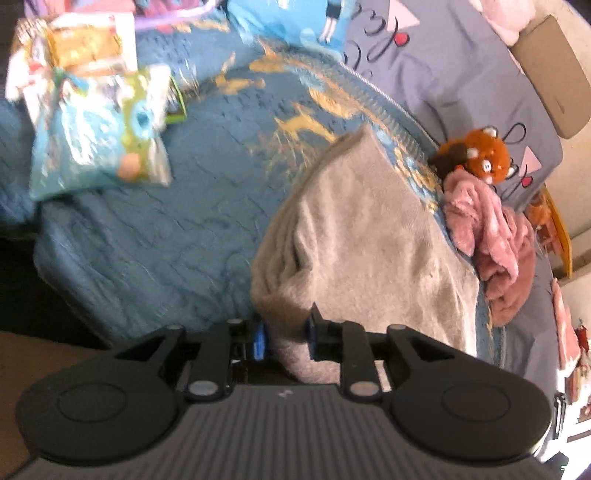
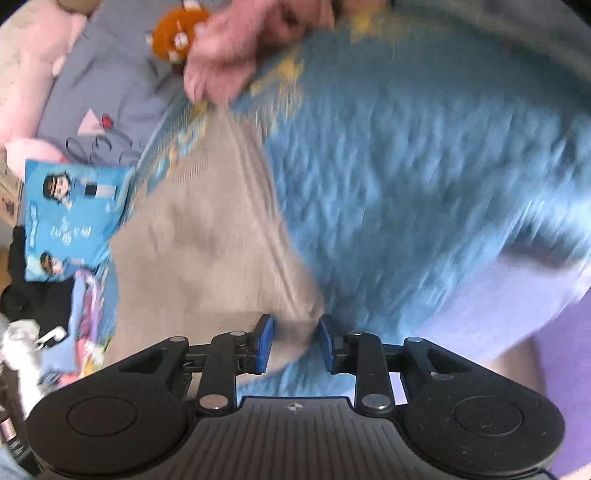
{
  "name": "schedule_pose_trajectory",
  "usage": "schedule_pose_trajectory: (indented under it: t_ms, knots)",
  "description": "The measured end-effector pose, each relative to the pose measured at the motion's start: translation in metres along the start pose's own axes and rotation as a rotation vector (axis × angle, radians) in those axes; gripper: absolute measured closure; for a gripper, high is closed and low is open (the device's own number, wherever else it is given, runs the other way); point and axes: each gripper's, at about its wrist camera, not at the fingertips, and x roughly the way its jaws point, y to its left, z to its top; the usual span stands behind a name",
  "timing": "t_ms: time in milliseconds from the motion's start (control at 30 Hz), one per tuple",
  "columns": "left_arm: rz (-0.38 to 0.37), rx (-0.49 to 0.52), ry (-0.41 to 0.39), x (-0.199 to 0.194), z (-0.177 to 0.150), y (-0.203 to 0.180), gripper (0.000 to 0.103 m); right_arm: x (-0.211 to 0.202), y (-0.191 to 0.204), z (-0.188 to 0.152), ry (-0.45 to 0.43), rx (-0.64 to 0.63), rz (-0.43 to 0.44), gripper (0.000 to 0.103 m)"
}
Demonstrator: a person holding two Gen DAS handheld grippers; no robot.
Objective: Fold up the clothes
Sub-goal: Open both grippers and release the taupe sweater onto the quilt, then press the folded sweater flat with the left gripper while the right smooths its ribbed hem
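Careful: your left gripper (image 1: 284,334) and right gripper (image 2: 295,341) each pinch only a corner of the grey cloth (image 1: 365,236); a quick pull over the blue blanket (image 1: 155,229) may free it.

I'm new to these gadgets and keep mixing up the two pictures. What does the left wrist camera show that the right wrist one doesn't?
Only the left wrist view shows the snack packets at the far left of the blue blanket, and a tan cushion at the top right.

Only the right wrist view shows the white earbud at the lower left.

Both show the grey garment lying on the blanket with fabric between the fingers of the left gripper and right gripper, plus the orange plush toy and pink fluffy garment.
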Motion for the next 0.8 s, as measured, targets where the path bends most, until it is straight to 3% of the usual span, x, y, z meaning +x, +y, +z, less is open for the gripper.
schedule_pose_trajectory:
  t_ms: [67, 167, 300, 333, 433, 600, 800]
  knots:
    - [0.06, 0.032, -0.062, -0.012, 0.003, -0.002, 0.074, -0.01, 0.002, 0.009, -0.054, -0.038, -0.035, 0.065]
    - [0.145, 0.098, -0.15, -0.028, 0.01, -0.009, 0.066, -0.018, 0.006, 0.026, -0.113, -0.109, -0.048, 0.065]
    - [0.151, 0.223, -0.2, -0.034, 0.02, -0.03, 0.055, 0.003, 0.045, 0.038, -0.134, -0.265, -0.023, 0.065]
    - [0.147, 0.28, -0.204, -0.032, 0.02, -0.04, 0.044, 0.009, 0.057, 0.04, -0.137, -0.306, -0.016, 0.065]
    - [0.125, 0.417, -0.198, -0.02, 0.019, -0.072, 0.029, 0.028, 0.09, 0.046, -0.148, -0.428, 0.007, 0.062]
    - [0.079, 0.545, -0.162, 0.018, 0.01, -0.115, 0.019, 0.06, 0.145, 0.056, -0.158, -0.629, 0.045, 0.062]
    - [0.07, 0.686, -0.139, 0.066, -0.007, -0.144, 0.005, 0.114, 0.175, 0.054, -0.074, -0.845, 0.061, 0.062]
